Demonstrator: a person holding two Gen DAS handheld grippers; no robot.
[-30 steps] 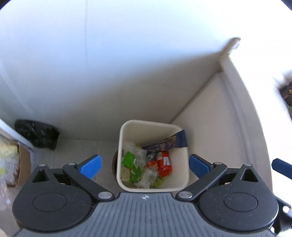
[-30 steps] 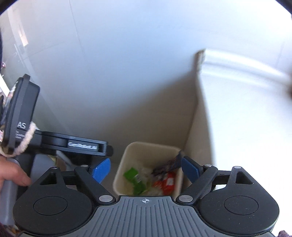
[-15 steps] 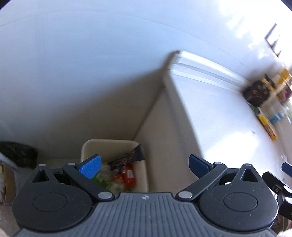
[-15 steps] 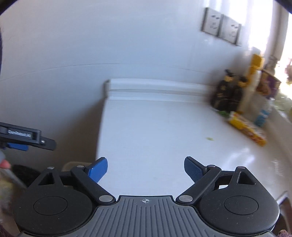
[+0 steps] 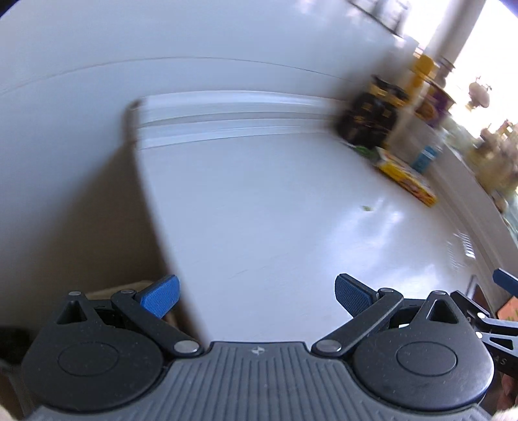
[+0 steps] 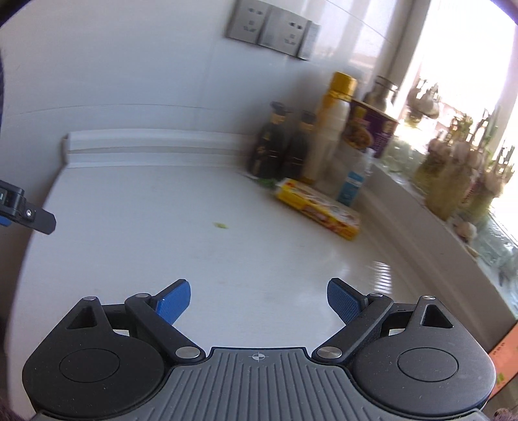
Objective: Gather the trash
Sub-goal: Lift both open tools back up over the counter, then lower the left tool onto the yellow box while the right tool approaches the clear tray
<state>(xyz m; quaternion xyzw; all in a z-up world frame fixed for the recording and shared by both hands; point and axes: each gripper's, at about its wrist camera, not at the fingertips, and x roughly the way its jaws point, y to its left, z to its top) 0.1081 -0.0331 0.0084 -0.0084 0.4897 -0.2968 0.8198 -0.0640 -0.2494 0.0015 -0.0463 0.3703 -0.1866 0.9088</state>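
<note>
White tabletop (image 6: 226, 259) fills both wrist views, bare under the grippers. The left gripper (image 5: 255, 294) and right gripper (image 6: 259, 298) each hang with jaws spread wide, holding nothing. One small green scrap (image 6: 220, 225), the only trash in sight, lies alone mid-tabletop, well ahead of both grippers. At the far right corner stand two dark bottles (image 6: 281, 142), one tall yellow-capped bottle (image 6: 333, 129) and one purple container (image 6: 369, 129); one yellow box (image 6: 317, 209) lies flat before them.

Home kitchen: white countertop (image 6: 194, 259) ahead; dark sauce bottles (image 6: 285, 145), wall sockets (image 6: 272, 29), garlic-lined windowsill (image 6: 453, 207) ahead-right.
</note>
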